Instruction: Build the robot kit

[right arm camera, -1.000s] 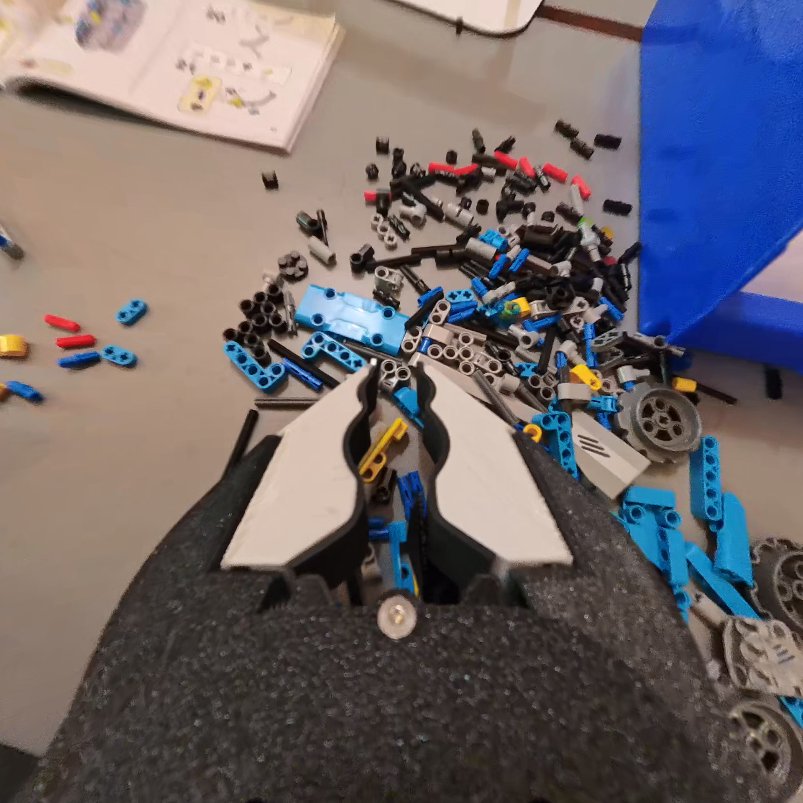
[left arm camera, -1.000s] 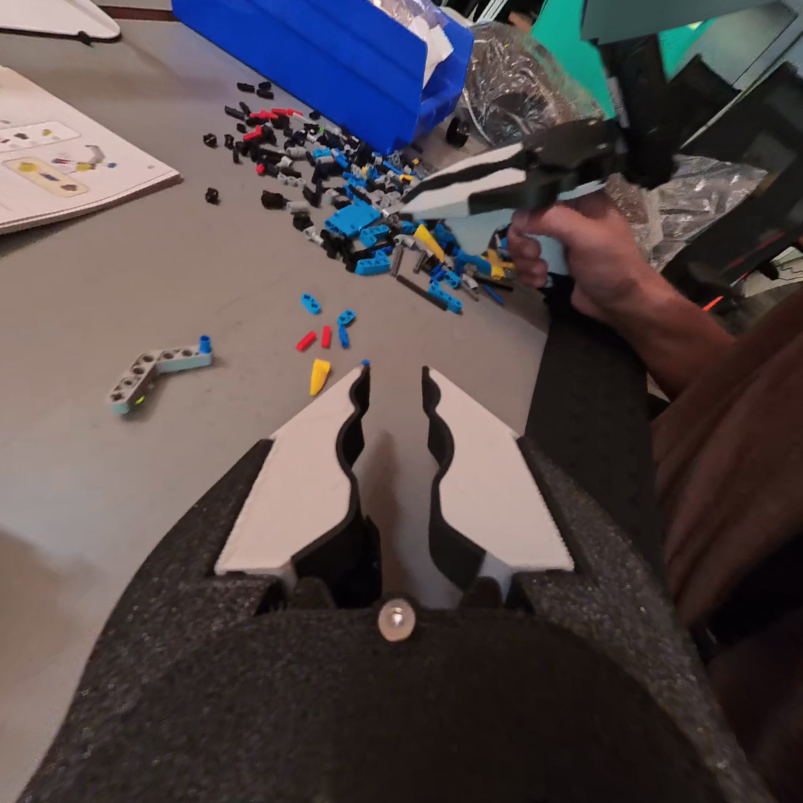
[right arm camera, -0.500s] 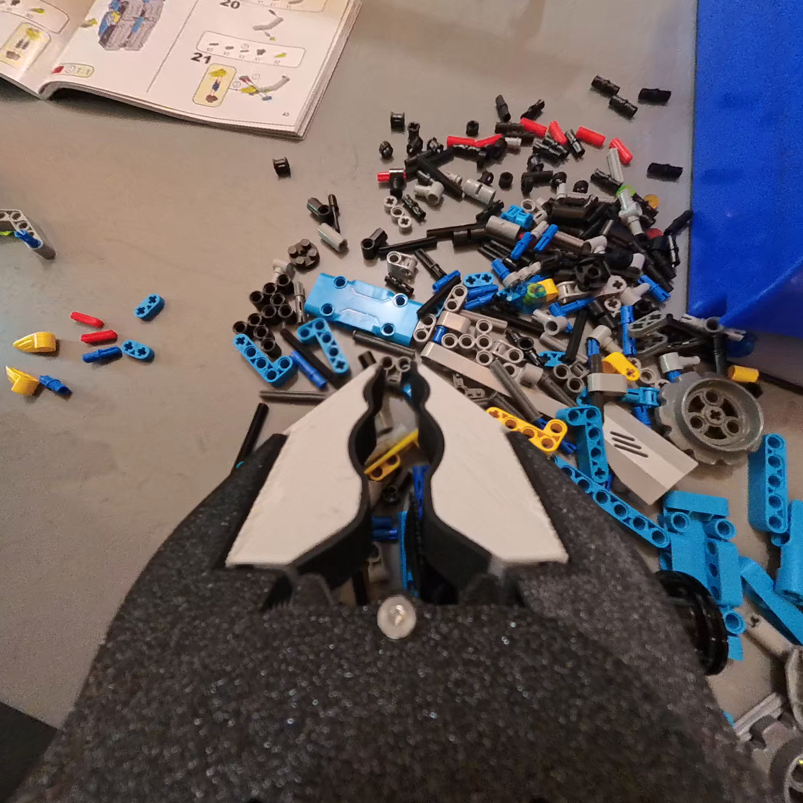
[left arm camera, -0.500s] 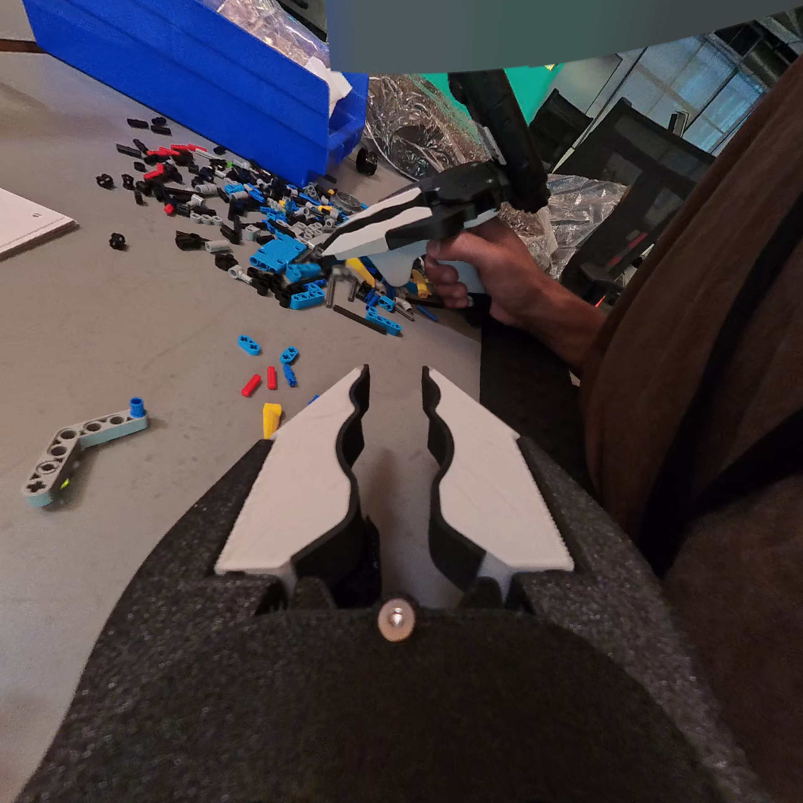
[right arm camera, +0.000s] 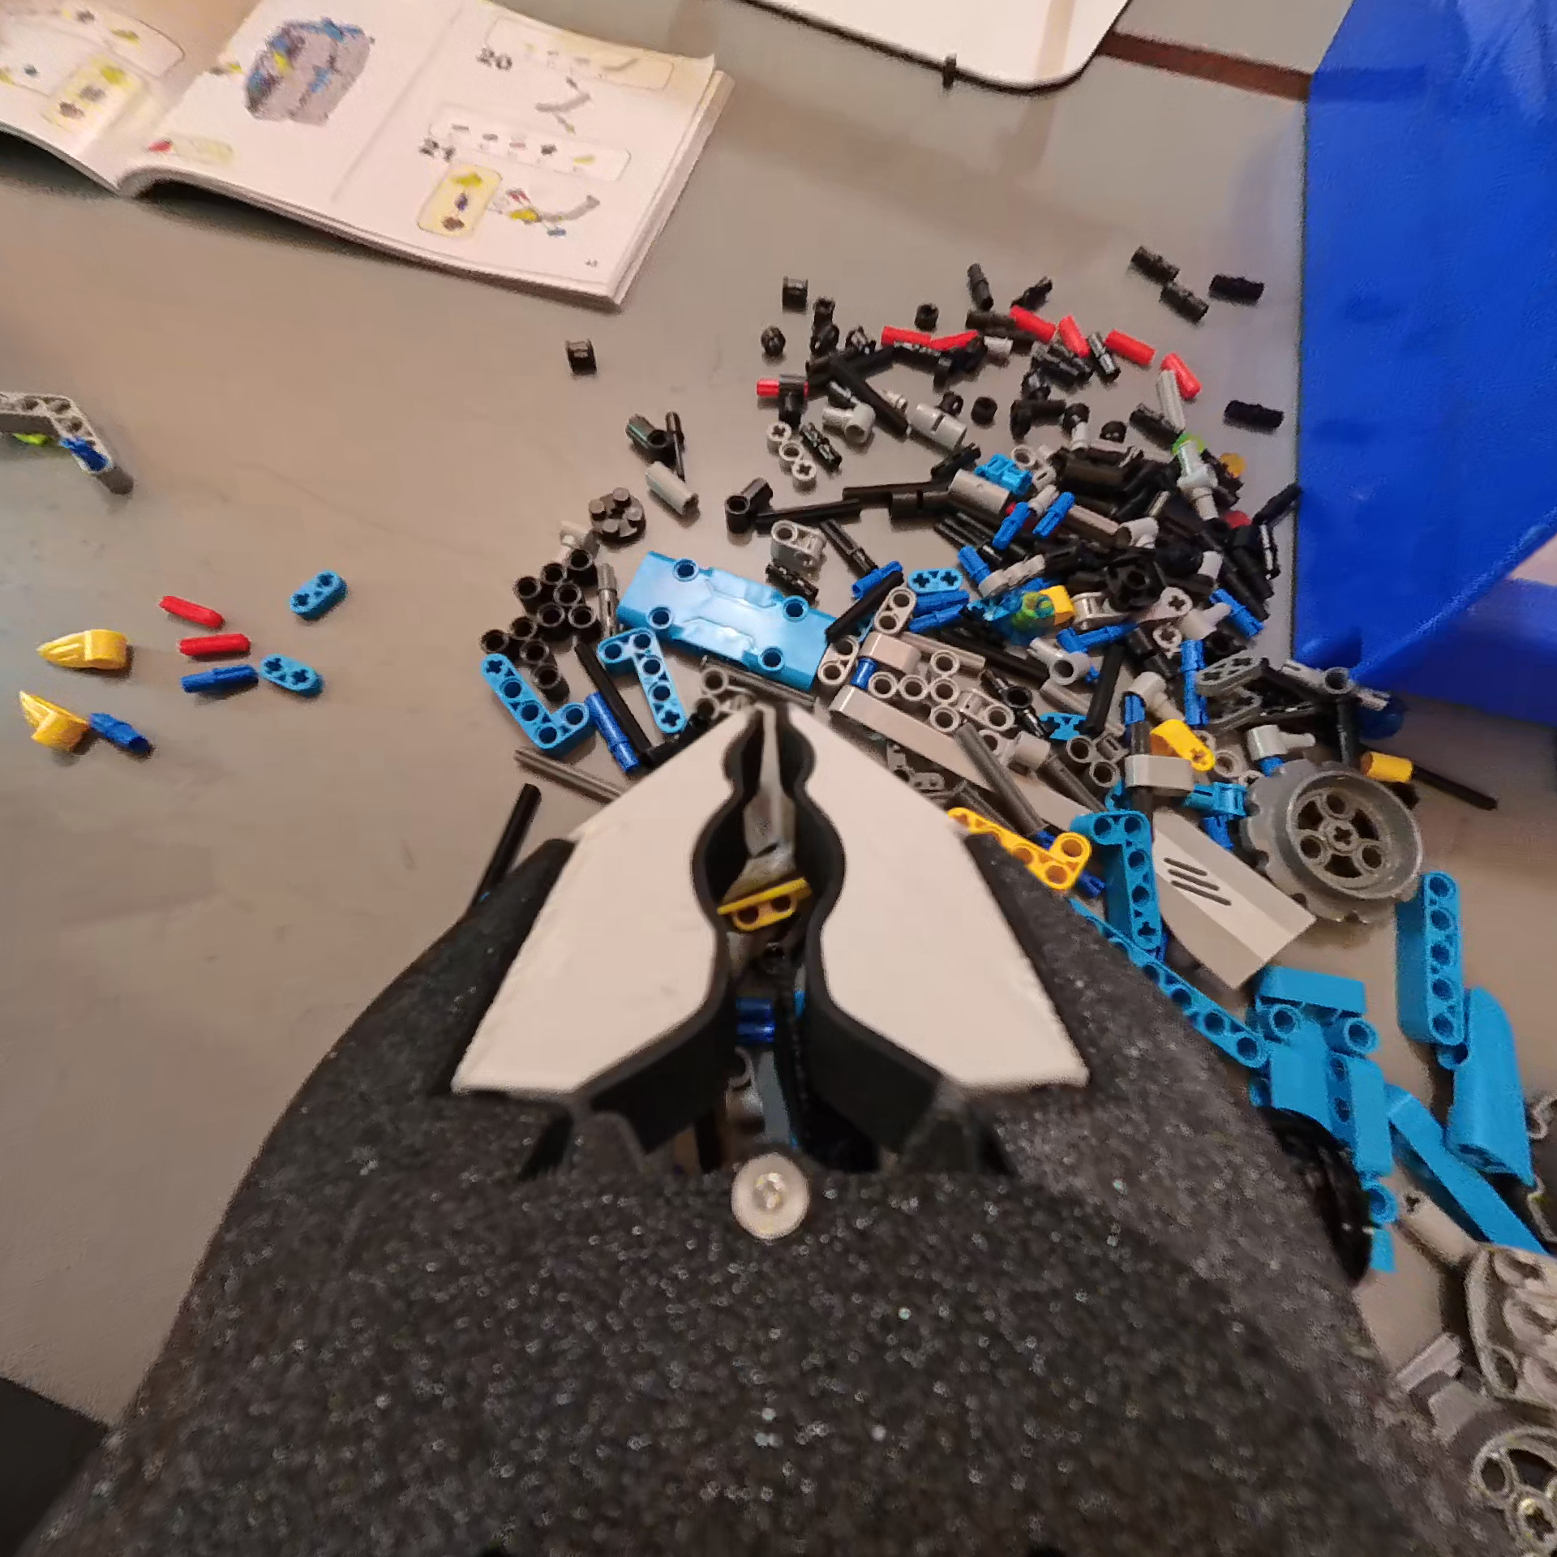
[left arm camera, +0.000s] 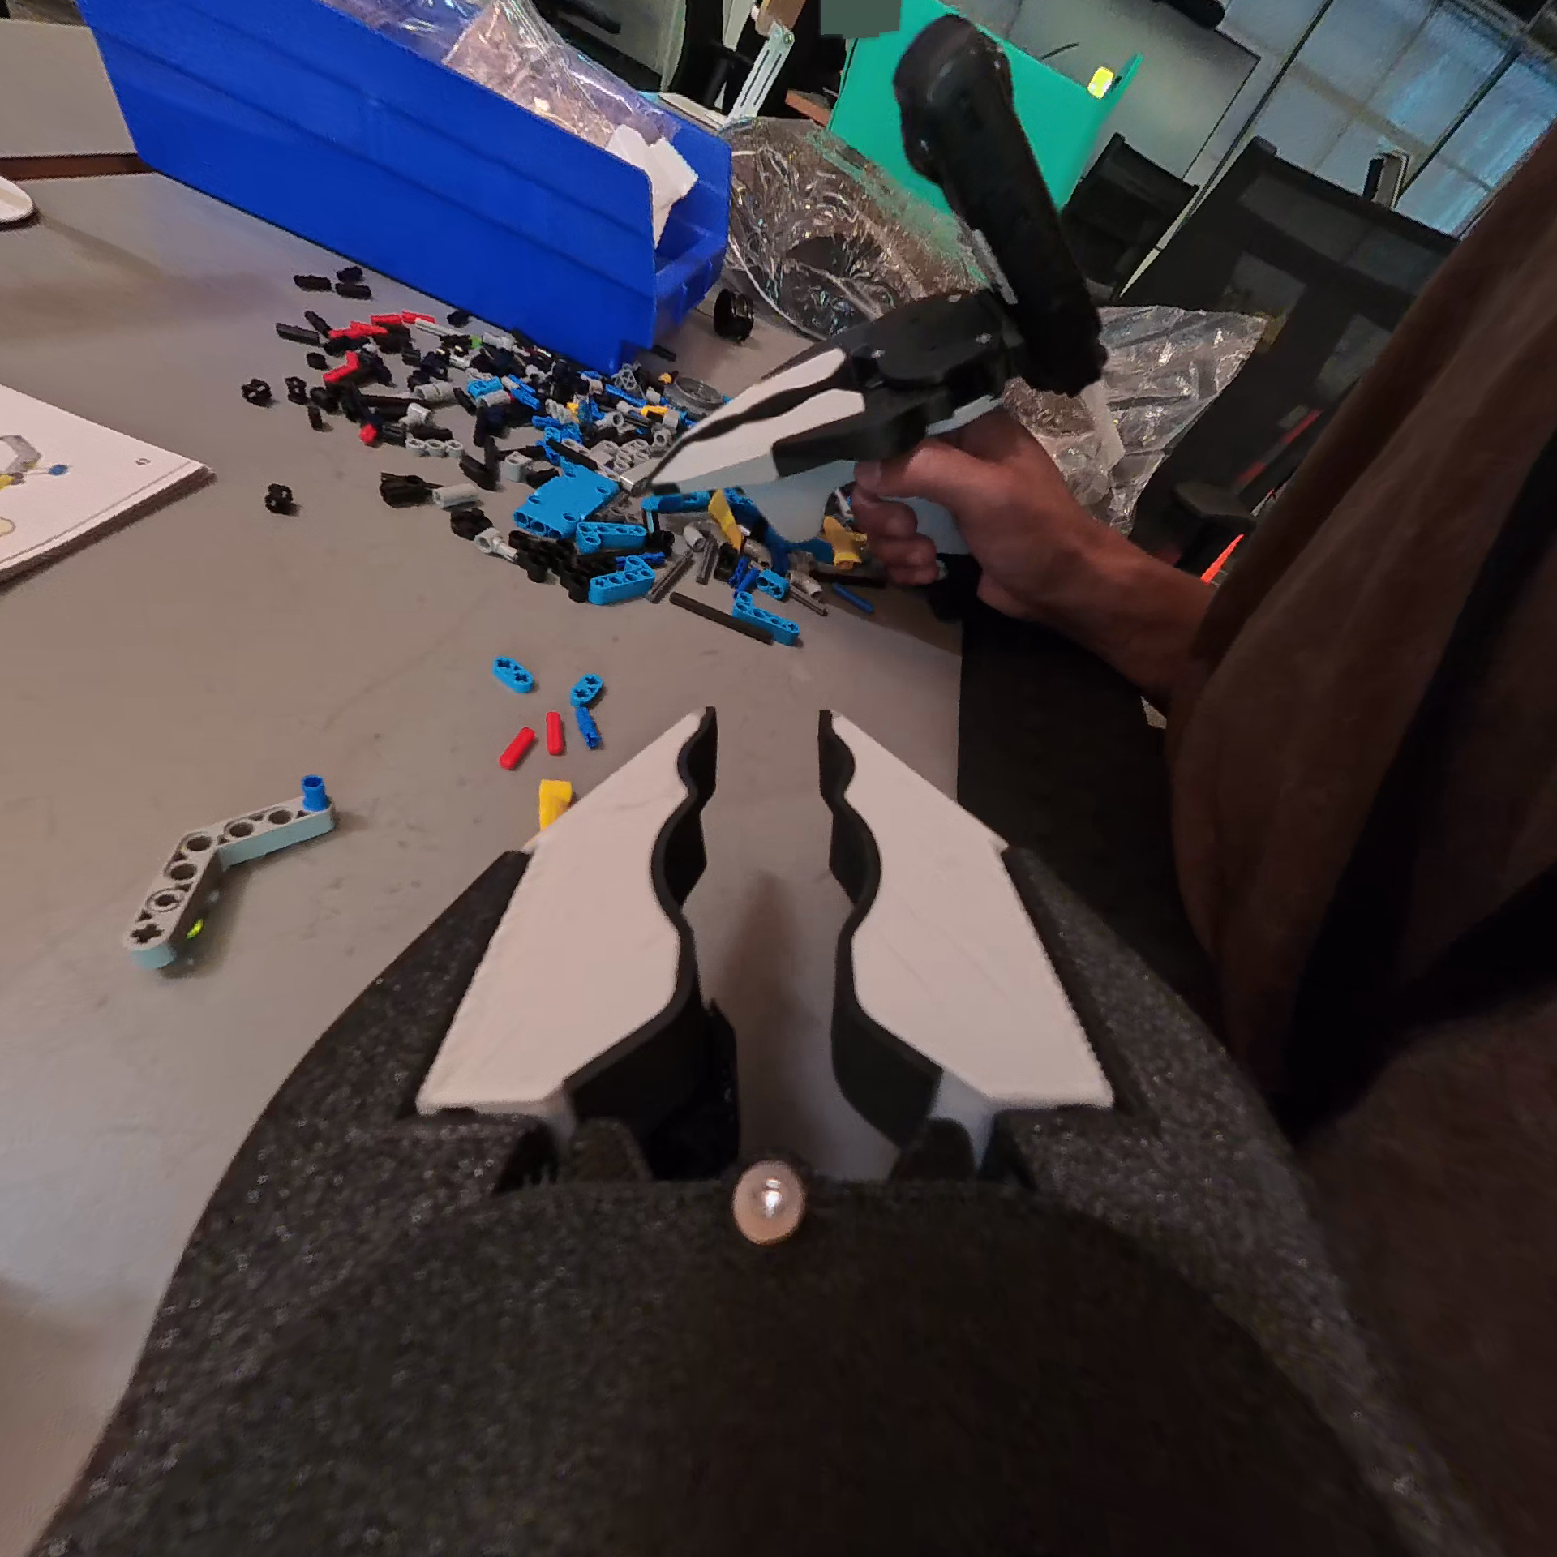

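Note:
My right gripper [right arm camera: 768,731] is shut on a small light grey piece [right arm camera: 762,821] at the near edge of a pile of black, blue, grey and red building pieces [right arm camera: 1011,548]. A yellow beam [right arm camera: 762,906] lies below the fingers. In the left wrist view the right gripper [left arm camera: 642,484] hangs just above the pile [left arm camera: 539,472], held by a hand [left arm camera: 994,522]. My left gripper [left arm camera: 767,724] is open and empty, low over the grey table. A few red, blue and yellow pieces [left arm camera: 548,733] lie just left of its tips. A bent grey beam with a blue pin [left arm camera: 227,859] lies farther left.
A blue bin [left arm camera: 404,185] stands behind the pile, on the right in the right wrist view [right arm camera: 1432,337]. An open instruction booklet [right arm camera: 421,143] lies at the far left. A grey wheel [right arm camera: 1340,834] and blue beams lie at the right. Crumpled plastic bags [left arm camera: 842,236] sit behind the bin. One gripper's finger ends stand about 20 centimeters off the other's. My right gripper is the nearer one to the grey wheel [right arm camera: 1340,834]: about 12 centimeters, against 35 centimeters.
My right gripper has gone from open to shut, closing on the light grey piece at the pile's edge. The left gripper stayed open while its view swung slightly.

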A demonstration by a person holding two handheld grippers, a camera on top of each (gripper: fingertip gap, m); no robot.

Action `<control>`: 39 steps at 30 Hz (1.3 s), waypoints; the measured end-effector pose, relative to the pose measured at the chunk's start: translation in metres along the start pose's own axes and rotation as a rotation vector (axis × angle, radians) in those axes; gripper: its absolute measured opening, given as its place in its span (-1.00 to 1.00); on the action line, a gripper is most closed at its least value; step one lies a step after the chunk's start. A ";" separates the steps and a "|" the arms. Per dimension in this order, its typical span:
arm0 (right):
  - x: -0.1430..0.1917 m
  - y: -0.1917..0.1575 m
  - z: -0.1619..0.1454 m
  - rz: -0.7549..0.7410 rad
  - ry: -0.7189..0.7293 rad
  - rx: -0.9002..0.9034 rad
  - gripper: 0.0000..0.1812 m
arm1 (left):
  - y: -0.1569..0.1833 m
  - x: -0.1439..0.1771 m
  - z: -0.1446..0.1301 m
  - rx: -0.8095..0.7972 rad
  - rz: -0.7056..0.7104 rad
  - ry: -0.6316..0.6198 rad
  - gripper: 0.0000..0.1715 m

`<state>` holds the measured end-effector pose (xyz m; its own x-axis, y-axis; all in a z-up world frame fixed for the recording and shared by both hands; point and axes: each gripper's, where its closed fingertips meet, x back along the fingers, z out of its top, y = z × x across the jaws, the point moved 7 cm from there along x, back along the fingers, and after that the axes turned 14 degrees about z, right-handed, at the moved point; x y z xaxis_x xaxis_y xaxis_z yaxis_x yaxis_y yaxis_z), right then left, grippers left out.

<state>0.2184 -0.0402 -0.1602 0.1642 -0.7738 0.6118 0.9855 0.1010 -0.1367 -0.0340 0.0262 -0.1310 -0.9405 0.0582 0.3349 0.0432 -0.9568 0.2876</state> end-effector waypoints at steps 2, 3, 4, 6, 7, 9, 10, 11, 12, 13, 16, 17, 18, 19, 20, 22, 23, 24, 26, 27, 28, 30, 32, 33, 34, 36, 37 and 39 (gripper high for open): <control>0.006 -0.002 0.001 0.003 0.036 0.003 -0.88 | -0.001 0.001 0.001 0.010 0.002 0.006 -0.72; 0.009 -0.003 0.001 0.004 0.051 0.008 -0.83 | -0.002 0.001 0.001 0.016 0.002 0.008 -0.72; 0.011 -0.003 0.000 -0.003 0.053 0.007 -0.79 | -0.003 0.001 0.001 0.021 0.000 0.008 -0.72; 0.008 -0.002 -0.004 -0.007 0.020 -0.003 -0.74 | -0.003 0.001 0.001 0.028 -0.002 0.006 -0.72; 0.005 -0.002 -0.006 0.002 -0.004 -0.007 -0.70 | -0.003 0.001 0.001 0.027 -0.003 0.004 -0.72; 0.001 -0.006 -0.006 0.017 -0.033 0.010 -0.68 | -0.002 0.000 0.000 0.022 -0.005 0.000 -0.72; 0.000 -0.010 -0.005 0.039 -0.034 0.031 -0.68 | -0.002 0.000 0.000 0.019 -0.004 -0.001 -0.72; -0.001 -0.015 -0.005 0.061 -0.034 0.056 -0.69 | -0.001 0.000 0.000 0.016 -0.004 -0.001 -0.72; -0.002 -0.017 -0.005 0.062 -0.042 0.079 -0.70 | -0.001 0.000 0.000 0.016 -0.004 0.000 -0.72; -0.003 -0.018 -0.006 0.053 -0.053 0.095 -0.70 | -0.002 0.000 0.000 0.018 -0.004 -0.001 -0.72; -0.008 -0.017 -0.005 0.060 -0.072 0.088 -0.73 | -0.002 0.000 0.001 0.025 -0.005 0.001 -0.72; -0.010 -0.016 -0.005 0.081 -0.075 0.070 -0.73 | -0.002 0.001 0.001 0.024 -0.004 0.005 -0.72; -0.010 -0.015 -0.004 0.091 -0.063 0.055 -0.75 | -0.002 0.001 0.001 0.023 -0.003 0.008 -0.72; -0.010 -0.013 -0.002 0.093 -0.047 0.037 -0.79 | -0.002 0.001 0.002 0.021 -0.002 0.010 -0.72; -0.009 -0.011 0.000 0.098 -0.029 0.017 -0.79 | -0.002 0.002 0.002 0.020 -0.001 0.011 -0.72; -0.007 -0.005 0.002 0.093 -0.002 -0.029 -0.81 | -0.002 0.002 0.002 0.019 -0.002 0.011 -0.72; -0.007 -0.003 0.003 0.090 0.001 -0.049 -0.81 | -0.002 0.002 0.002 0.020 -0.001 0.011 -0.72; -0.007 -0.001 0.003 0.084 -0.002 -0.065 -0.81 | -0.002 0.002 0.002 0.022 -0.002 0.011 -0.72; -0.010 0.000 0.003 0.075 -0.014 -0.072 -0.81 | -0.002 0.002 0.002 0.026 -0.004 0.012 -0.72; -0.012 -0.001 0.003 0.069 -0.023 -0.073 -0.81 | -0.003 0.002 0.002 0.027 -0.005 0.013 -0.72; -0.014 -0.002 0.003 0.070 -0.034 -0.073 -0.81 | -0.003 0.002 0.002 0.028 -0.006 0.013 -0.72; -0.017 -0.005 0.003 0.071 -0.044 -0.065 -0.82 | -0.003 0.002 0.002 0.031 -0.008 0.014 -0.72; -0.017 -0.005 0.003 0.056 -0.051 -0.049 -0.80 | -0.003 0.002 0.003 0.032 -0.008 0.017 -0.72; -0.016 -0.005 0.003 0.055 -0.047 -0.056 -0.79 | -0.003 0.002 0.003 0.035 -0.008 0.017 -0.72; -0.016 -0.004 0.003 0.061 -0.043 -0.069 -0.79 | -0.003 0.002 0.003 0.038 -0.009 0.017 -0.72; -0.015 -0.001 0.002 0.080 -0.033 -0.104 -0.80 | -0.004 0.003 0.003 0.043 -0.011 0.019 -0.72; -0.013 0.000 0.002 0.089 -0.023 -0.121 -0.82 | -0.004 0.003 0.003 0.045 -0.012 0.021 -0.72; -0.012 0.002 0.002 0.117 -0.005 -0.151 -0.82 | -0.005 0.003 0.003 0.050 -0.013 0.023 -0.72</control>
<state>0.2180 -0.0294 -0.1668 0.2781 -0.7593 0.5883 0.9419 0.0953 -0.3222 -0.0363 0.0318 -0.1282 -0.9485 0.0632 0.3105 0.0475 -0.9405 0.3366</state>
